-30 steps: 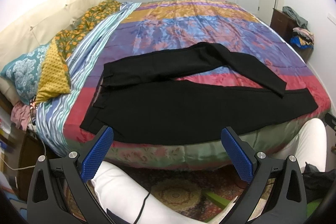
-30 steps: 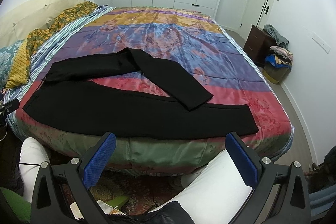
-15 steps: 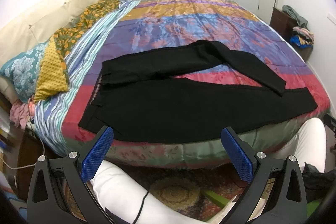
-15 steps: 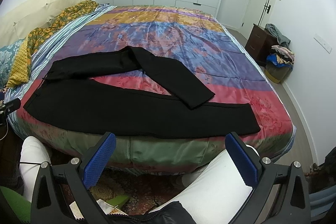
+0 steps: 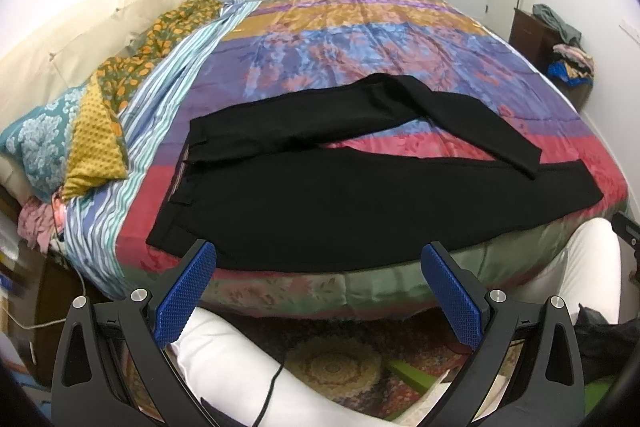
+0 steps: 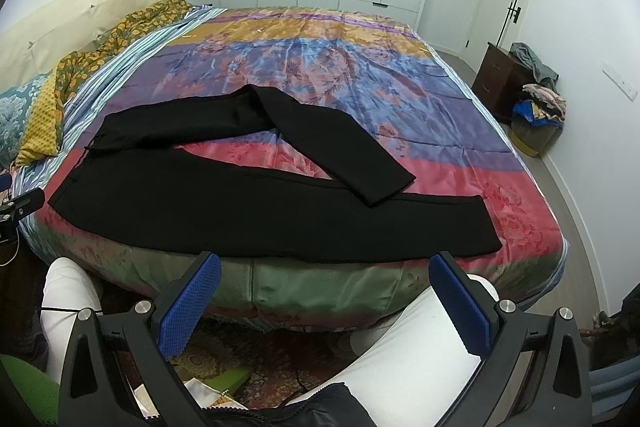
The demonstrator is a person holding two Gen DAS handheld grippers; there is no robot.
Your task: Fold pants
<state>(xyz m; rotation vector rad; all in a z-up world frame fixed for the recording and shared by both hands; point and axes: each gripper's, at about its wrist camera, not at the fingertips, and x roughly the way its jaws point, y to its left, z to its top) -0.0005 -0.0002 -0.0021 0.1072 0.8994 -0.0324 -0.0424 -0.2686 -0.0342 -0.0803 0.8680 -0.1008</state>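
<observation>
The black pants [image 5: 360, 195] lie flat across the middle of the frame on the multicoloured bedspread [image 5: 360, 39], the near leg running along the bed's front edge and the far leg bent back over it (its cuff rests on the near leg). The left gripper [image 5: 320, 259] sits at lower centre, jaws spread wide, holding nothing and clear of the fabric. The right gripper [image 6: 324, 267] is likewise wide apart and empty, above the person's white-clad legs [image 6: 408, 343].
</observation>
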